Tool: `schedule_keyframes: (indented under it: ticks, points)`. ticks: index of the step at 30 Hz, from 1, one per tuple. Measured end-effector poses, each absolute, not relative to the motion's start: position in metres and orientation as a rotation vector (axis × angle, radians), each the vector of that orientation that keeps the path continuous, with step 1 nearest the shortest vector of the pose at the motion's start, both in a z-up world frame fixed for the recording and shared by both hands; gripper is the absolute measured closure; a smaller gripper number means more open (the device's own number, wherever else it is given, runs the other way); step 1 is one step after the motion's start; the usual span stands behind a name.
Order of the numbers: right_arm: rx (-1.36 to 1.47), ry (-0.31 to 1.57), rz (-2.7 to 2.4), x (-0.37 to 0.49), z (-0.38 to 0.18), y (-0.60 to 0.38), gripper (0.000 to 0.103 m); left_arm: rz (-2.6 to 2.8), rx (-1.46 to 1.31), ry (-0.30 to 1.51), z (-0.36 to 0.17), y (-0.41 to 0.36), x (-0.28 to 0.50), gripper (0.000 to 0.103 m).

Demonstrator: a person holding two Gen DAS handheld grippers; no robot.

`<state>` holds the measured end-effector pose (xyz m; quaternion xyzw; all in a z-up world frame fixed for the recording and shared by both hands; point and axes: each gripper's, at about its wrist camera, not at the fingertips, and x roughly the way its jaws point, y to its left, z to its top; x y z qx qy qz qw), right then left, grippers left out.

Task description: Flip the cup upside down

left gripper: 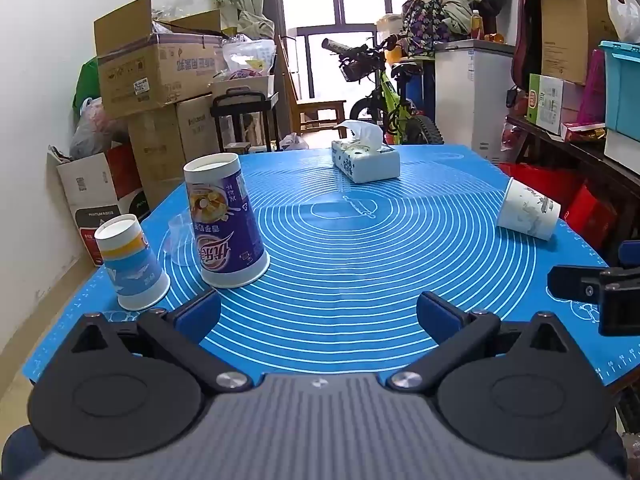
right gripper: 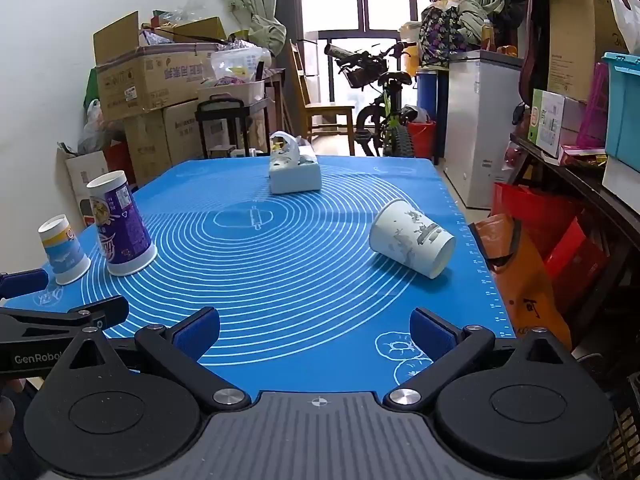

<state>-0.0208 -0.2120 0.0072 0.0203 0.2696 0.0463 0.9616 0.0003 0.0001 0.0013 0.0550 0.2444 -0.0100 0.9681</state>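
A white paper cup with a grey print (right gripper: 412, 238) lies on its side at the right of the blue mat (right gripper: 280, 264), mouth toward the near right; it also shows in the left wrist view (left gripper: 528, 210). A tall purple cup (left gripper: 226, 222) and a small blue-and-yellow cup (left gripper: 130, 262) stand upside down at the left, and show in the right wrist view as the purple cup (right gripper: 120, 226) and the small cup (right gripper: 64, 250). My left gripper (left gripper: 318, 312) is open and empty, near the purple cup. My right gripper (right gripper: 316, 330) is open and empty, short of the lying cup.
A tissue box (left gripper: 366, 160) stands at the far middle of the mat. A clear plastic lid (left gripper: 178, 234) lies behind the purple cup. Cardboard boxes (left gripper: 152, 68) are stacked at the left, a bicycle (left gripper: 384, 96) behind, and a cluttered shelf (right gripper: 580, 160) along the right.
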Motion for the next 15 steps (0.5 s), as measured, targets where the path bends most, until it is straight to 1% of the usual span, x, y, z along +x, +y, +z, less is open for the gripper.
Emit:
schedule_keyframes:
  ticks: [3, 9, 15]
  points:
    - [0.039, 0.548, 0.087, -0.021, 0.008, -0.212, 0.002, -0.014, 0.124, 0.493, 0.004, -0.007, -0.003, 0.000]
    - [0.040, 0.559, 0.087, -0.020, 0.005, -0.212, 0.002, -0.024, 0.092, 0.505, 0.008, 0.004, 0.000, 0.000]
    - [0.042, 0.562, 0.085, -0.021, 0.003, -0.214, 0.002, -0.017, 0.101, 0.503, 0.001, 0.004, 0.003, 0.000]
